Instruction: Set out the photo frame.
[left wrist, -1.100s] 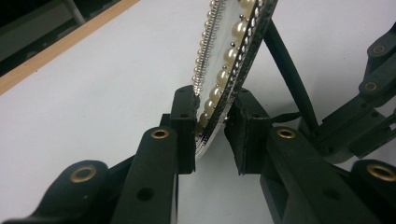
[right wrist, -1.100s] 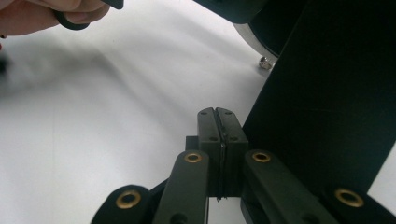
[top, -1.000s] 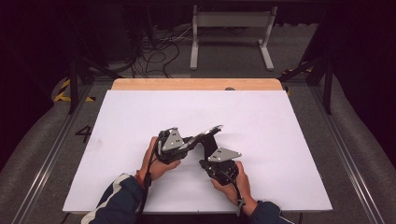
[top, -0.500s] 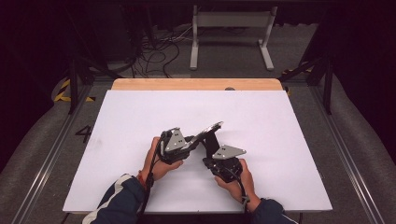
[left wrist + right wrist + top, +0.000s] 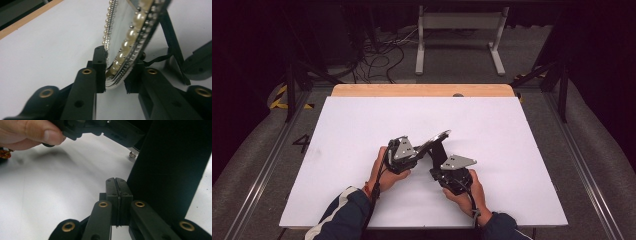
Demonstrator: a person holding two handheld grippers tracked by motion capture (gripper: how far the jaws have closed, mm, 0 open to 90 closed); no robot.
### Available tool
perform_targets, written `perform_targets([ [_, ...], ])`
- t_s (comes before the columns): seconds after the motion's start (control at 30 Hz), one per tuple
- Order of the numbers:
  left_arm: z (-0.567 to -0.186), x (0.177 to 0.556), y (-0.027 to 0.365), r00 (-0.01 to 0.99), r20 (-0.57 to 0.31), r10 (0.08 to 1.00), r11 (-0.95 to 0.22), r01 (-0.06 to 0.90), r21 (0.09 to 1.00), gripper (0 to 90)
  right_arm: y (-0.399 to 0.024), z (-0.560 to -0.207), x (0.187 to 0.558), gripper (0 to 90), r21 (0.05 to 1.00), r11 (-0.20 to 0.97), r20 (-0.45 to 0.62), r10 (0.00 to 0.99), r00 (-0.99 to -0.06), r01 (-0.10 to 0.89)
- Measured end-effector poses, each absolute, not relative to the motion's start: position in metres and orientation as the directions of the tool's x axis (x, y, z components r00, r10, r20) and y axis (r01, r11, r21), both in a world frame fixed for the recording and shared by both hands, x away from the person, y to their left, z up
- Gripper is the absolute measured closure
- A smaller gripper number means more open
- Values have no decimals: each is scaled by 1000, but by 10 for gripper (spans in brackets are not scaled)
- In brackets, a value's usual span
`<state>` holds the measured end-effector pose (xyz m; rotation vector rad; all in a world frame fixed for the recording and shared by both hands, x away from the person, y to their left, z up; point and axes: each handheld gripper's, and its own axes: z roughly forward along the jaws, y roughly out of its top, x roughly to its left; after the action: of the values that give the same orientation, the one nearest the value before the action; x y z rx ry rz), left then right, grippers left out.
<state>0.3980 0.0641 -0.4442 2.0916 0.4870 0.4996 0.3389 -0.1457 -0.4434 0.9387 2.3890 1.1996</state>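
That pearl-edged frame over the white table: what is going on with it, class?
A person holds a claw in each hand over the white table. The left claw grips the lower rim of a pearl-edged frame, its jaws having just closed further on that rim. The frame is tilted, with its black stand behind it. The right claw is shut, its jaws pressed together beside a black panel; whether anything is pinched between them cannot be told.

Pearl-rimmed mirror frame [image 5: 125, 45], tilted on edge, black back stand, mid-table
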Motion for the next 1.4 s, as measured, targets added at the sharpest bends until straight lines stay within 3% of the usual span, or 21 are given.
perform_targets([
  [0.4,-442,391,66,831,199,520,-545,144,826,774,-156,-441,343,900,798,420,28,690,-723,432],
  [0.8,-445,392,66,823,205,529,-551,149,821,735,-135,-447,337,900,804,445,4,660,-751,395],
  [1.4,-438,384,63,830,271,487,-612,103,784,780,-148,-453,349,900,775,456,-5,698,-716,438],
])
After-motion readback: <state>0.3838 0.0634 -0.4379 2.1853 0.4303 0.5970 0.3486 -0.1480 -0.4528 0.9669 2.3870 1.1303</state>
